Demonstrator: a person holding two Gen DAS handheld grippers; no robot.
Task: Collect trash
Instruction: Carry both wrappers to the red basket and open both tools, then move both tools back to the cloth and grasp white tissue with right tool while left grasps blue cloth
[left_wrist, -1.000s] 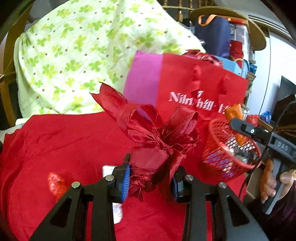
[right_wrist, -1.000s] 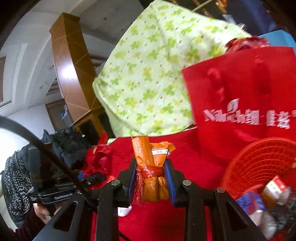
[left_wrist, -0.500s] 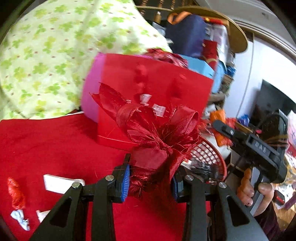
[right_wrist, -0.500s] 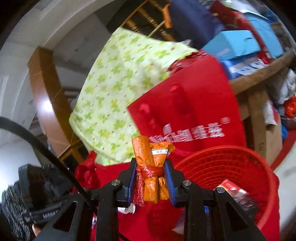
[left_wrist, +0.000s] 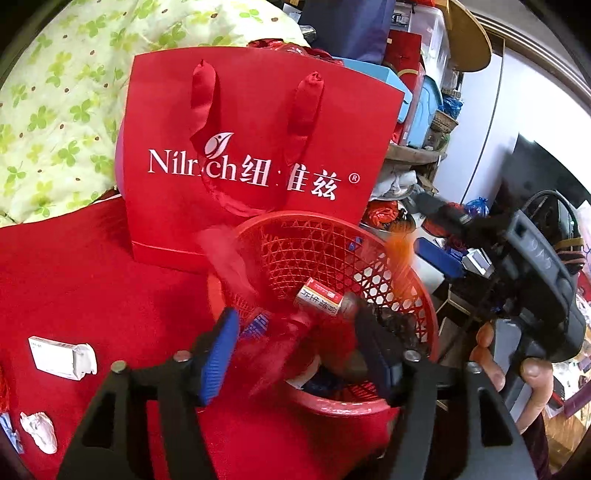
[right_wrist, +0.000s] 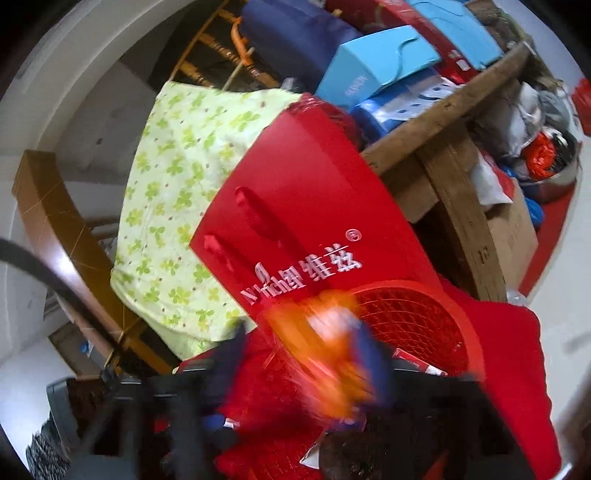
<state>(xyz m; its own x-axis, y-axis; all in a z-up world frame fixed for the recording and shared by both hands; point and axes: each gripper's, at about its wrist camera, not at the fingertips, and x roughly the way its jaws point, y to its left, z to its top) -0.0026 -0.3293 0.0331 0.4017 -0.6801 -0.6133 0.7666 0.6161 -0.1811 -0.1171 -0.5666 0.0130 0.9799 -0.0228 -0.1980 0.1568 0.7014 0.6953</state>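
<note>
My left gripper hangs over the red mesh basket, its jaws opening. A red ribbon bow is a blur between the spread blue pads, loose and dropping toward the basket. In the right wrist view my right gripper is also above the basket, jaws opening. An orange packet blurs between them, free of the left finger. From the left wrist view, the right gripper sits at the basket's right rim with an orange streak falling from it. A small red-and-white carton lies inside the basket.
A red paper gift bag stands just behind the basket on the red cloth. A white box and crumpled white paper lie at the left. Green clover fabric is behind. A wooden table with boxes stands beyond.
Both grippers moved over the basket and spread their jaws. The bow and the orange packet, firmly clamped before, are now loose and blurred as they drop.
</note>
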